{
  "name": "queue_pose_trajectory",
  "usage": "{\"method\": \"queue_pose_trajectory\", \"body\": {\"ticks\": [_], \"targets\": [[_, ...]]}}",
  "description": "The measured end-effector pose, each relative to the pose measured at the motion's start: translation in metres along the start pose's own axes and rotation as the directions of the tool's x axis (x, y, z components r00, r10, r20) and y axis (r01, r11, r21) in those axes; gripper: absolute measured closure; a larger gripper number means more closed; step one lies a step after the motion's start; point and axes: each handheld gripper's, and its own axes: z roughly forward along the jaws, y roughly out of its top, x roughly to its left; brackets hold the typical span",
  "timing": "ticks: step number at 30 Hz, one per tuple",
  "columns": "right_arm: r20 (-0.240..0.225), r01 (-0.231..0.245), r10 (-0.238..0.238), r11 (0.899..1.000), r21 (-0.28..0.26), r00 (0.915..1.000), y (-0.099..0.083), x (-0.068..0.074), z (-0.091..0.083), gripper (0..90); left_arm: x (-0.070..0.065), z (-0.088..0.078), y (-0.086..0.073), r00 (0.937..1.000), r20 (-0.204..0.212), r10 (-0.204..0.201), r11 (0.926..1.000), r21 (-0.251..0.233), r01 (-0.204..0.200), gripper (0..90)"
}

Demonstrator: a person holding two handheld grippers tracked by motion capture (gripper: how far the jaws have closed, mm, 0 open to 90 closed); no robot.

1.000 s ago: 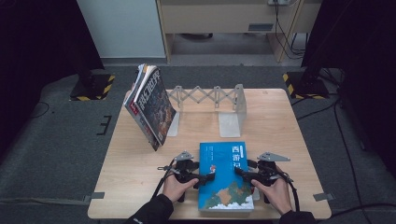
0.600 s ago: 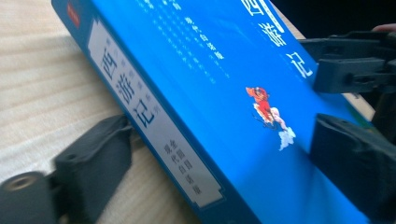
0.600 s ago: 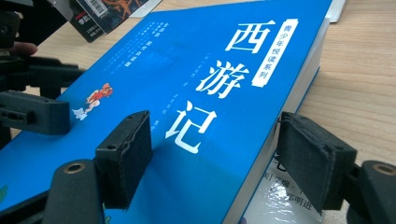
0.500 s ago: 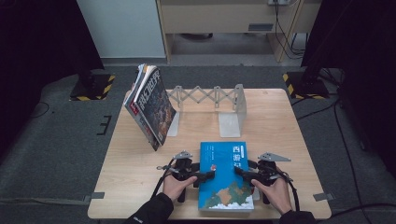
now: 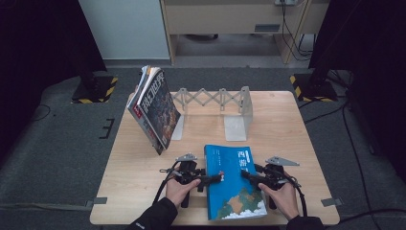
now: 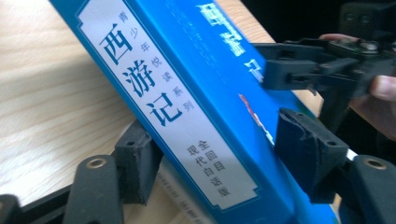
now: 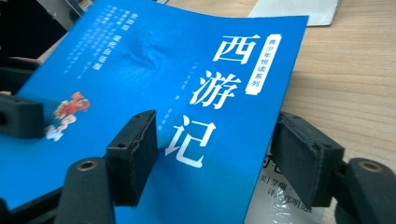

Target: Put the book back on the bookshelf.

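Note:
A blue book (image 5: 234,191) with white Chinese title lettering lies at the table's front edge, between my two hands. My left gripper (image 5: 215,178) has just been closing its jaws on the book's spine side. In the left gripper view (image 6: 222,158) one pad sits under the spine (image 6: 187,126) and the other presses on the cover. My right gripper (image 5: 246,175) has also just been closing, on the book's right edge. In the right gripper view (image 7: 219,154) one pad lies on the cover (image 7: 140,70) and the other is against the underside of that edge.
Several magazines (image 5: 155,112) lean at the back left against a grey expandable book rack (image 5: 215,98), whose upright plates stand mid-table. Bare wooden table (image 5: 139,191) lies left of my left hand. Dark floor surrounds the table.
The left gripper's jaws have narrowed onto the book's left edge and the right gripper's jaws have tightened a little. The book and both hands have stayed nearly where they were.

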Motion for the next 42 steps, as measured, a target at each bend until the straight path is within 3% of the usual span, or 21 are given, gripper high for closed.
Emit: {"method": "queue_pose_trajectory", "body": {"ticks": [3,9,16,23,25,30,33,38,40,42], "targets": [[-0.001,-0.005,0.005,1.0,-0.011,1.0,0.001,0.0,0.0,36.2,-0.002,0.002,0.001,0.9997,0.025,-0.006,0.9997,0.022,0.005,36.3],[-0.001,0.01,-0.01,1.0,-0.018,0.9999,0.001,0.002,0.001,38.5,-0.004,0.01,0.0,0.9994,0.028,-0.02,0.9983,0.056,0.019,36.2],[-0.014,0.03,-0.03,1.0,0.005,0.9995,0.002,0.001,0.001,35.1,0.0,0.01,-0.002,0.9983,0.038,-0.044,0.9978,0.051,0.042,38.9],[-0.037,-0.027,0.028,1.0,0.015,0.9989,0.0,-0.003,0.001,31.9,0.0,0.009,-0.001,0.9976,0.042,-0.055,0.9976,0.045,0.054,40.9],[-0.052,-0.036,0.037,0.999,0.018,0.9979,0.0,-0.002,0.002,32.8,-0.002,0.008,0.002,0.9978,0.036,-0.056,0.9973,0.049,0.054,42.0],[-0.029,-0.014,0.015,0.999,0.036,0.9995,0.005,0.0,0.0,32.9,-0.005,0.009,0.008,0.9988,0.024,-0.043,0.9979,0.049,0.042,44.3],[-0.037,0.002,-0.001,1.0,0.027,0.9993,0.008,-0.002,0.0,33.1,-0.008,0.006,0.014,0.9998,0.014,-0.016,0.9992,0.037,0.016,45.6],[-0.062,-0.017,0.017,1.0,0.009,0.998,0.007,-0.005,-0.001,32.6,-0.01,-0.001,0.019,1.0,0.009,-0.002,0.9998,0.022,0.001,48.2],[-0.079,-0.061,0.062,0.998,0.013,0.995,0.004,-0.006,0.001,29.6,-0.009,-0.002,0.019,0.9999,0.01,-0.007,0.9998,0.021,0.007,48.5],[-0.091,-0.081,0.082,0.997,0.015,0.9925,0.003,-0.007,0.002,33.2,-0.009,-0.002,0.019,0.9998,0.007,-0.016,0.9997,0.02,0.016,48.7]]}}
